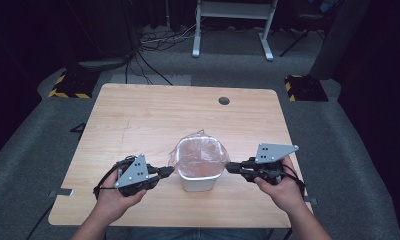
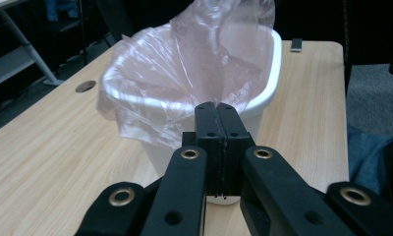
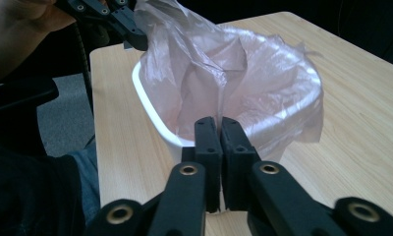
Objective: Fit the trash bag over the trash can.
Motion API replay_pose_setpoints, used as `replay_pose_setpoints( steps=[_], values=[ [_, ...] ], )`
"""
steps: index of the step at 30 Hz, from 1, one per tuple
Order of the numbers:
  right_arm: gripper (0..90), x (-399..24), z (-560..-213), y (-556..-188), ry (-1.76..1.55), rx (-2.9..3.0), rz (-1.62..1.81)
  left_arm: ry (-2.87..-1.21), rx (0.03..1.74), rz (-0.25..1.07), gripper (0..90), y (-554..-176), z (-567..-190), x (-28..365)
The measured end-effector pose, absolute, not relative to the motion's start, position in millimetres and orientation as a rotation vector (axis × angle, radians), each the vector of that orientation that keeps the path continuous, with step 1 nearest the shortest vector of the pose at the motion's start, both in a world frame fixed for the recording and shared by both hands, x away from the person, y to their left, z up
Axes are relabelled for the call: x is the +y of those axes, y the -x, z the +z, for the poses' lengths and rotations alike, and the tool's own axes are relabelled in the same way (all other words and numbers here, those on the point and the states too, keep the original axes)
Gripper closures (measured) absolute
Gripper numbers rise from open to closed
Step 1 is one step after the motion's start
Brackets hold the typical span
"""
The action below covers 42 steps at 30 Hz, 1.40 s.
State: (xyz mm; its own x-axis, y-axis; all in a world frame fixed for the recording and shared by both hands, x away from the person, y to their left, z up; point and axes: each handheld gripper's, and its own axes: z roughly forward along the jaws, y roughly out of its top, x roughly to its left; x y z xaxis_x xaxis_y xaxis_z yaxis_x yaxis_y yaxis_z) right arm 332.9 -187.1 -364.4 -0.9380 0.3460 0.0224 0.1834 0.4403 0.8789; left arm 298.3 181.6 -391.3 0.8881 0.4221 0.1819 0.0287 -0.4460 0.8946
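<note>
White bin (image 1: 200, 179) sits on the tabletop (image 1: 138, 115), lined with a pinkish plastic bag (image 1: 200, 155). Left hand-held gripper (image 1: 169, 171) at the bin's left rim, right hand-held gripper (image 1: 229, 166) at its right rim; both clenched (whether bag film is pinched, cannot tell).

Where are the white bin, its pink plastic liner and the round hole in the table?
white bin (image 1: 200, 182): high view, on its front wall.
pink plastic liner (image 2: 160, 83): left gripper view, on the film draped over the rim.
round hole (image 1: 224, 100): high view, on its dark middle.
</note>
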Motion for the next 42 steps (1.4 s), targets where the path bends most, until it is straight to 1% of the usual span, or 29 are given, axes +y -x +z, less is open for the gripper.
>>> replay_pose_setpoints(
  steps=[1,3,5,6,7,8,10,13,14,15,16,17,18,19,20,22,24,29,35,42],
  values=[
    [78.1,-187,-365,-333,-0.472,2.519,1.509,-1.986,0.344,0.468,84.7,-298,-393,181],
    [66.9,-185,-365,-333,-0.481,2.515,1.526,-1.942,0.389,0.465,71.6,-300,-391,181],
    [58.8,-182,-362,-334,-0.479,2.506,1.544,-1.886,0.416,0.431,61.9,-301,-385,182],
    [54.0,-180,-359,-335,-0.480,2.494,1.542,-1.864,0.427,0.436,54.5,-302,-382,182],
    [52.8,-179,-355,-335,-0.491,2.486,1.541,-1.852,0.432,0.425,51.4,-302,-378,182],
    [51.0,-178,-352,-336,-0.502,2.479,1.550,-1.851,0.436,0.411,51.5,-302,-374,181],
    [46.7,-175,-346,-338,-0.528,2.474,1.560,-1.854,0.442,0.408,48.7,-303,-369,178],
    [45.2,-168,-339,-341,-0.547,2.480,1.554,-1.862,0.454,0.413,44.9,-307,-364,168],
    [45.9,-166,-338,-341,-0.558,2.481,1.551,-1.866,0.468,0.425,45.2,-308,-363,166],
    [50.7,-163,-337,-341,-0.566,2.485,1.547,-1.875,0.467,0.431,50.9,-309,-362,164],
    [62.8,-162,-336,-341,-0.554,2.489,1.543,-1.886,0.450,0.439,63.2,-308,-361,164],
    [72.6,-161,-335,-339,-0.529,2.503,1.533,-1.889,0.439,0.438,72.4,-307,-360,164],
    [75.5,-161,-334,-337,-0.518,2.510,1.528,-1.896,0.415,0.442,76.6,-304,-361,164],
    [81.8,-161,-334,-334,-0.490,2.508,1.523,-1.904,0.397,0.441,82.2,-301,-362,164],
    [85.0,-162,-335,-331,-0.470,2.508,1.517,-1.913,0.388,0.437,84.5,-299,-363,165],
    [87.3,-165,-338,-325,-0.448,2.516,1.503,-1.945,0.367,0.432,87.4,-293,-370,165],
    [87.5,-167,-344,-321,-0.430,2.527,1.493,-1.976,0.352,0.442,89.2,-288,-376,166],
    [87.9,-170,-359,-310,-0.330,2.570,1.473,-2.011,0.310,0.459,89.9,-281,-390,168],
    [88.4,-166,-378,-308,-0.314,2.620,1.374,-2.082,0.311,0.454,90.0,-286,-407,161],
    [87.2,-161,-396,-314,-0.343,2.633,1.267,-2.147,0.333,0.488,90.0,-295,-421,158]
  ],
)
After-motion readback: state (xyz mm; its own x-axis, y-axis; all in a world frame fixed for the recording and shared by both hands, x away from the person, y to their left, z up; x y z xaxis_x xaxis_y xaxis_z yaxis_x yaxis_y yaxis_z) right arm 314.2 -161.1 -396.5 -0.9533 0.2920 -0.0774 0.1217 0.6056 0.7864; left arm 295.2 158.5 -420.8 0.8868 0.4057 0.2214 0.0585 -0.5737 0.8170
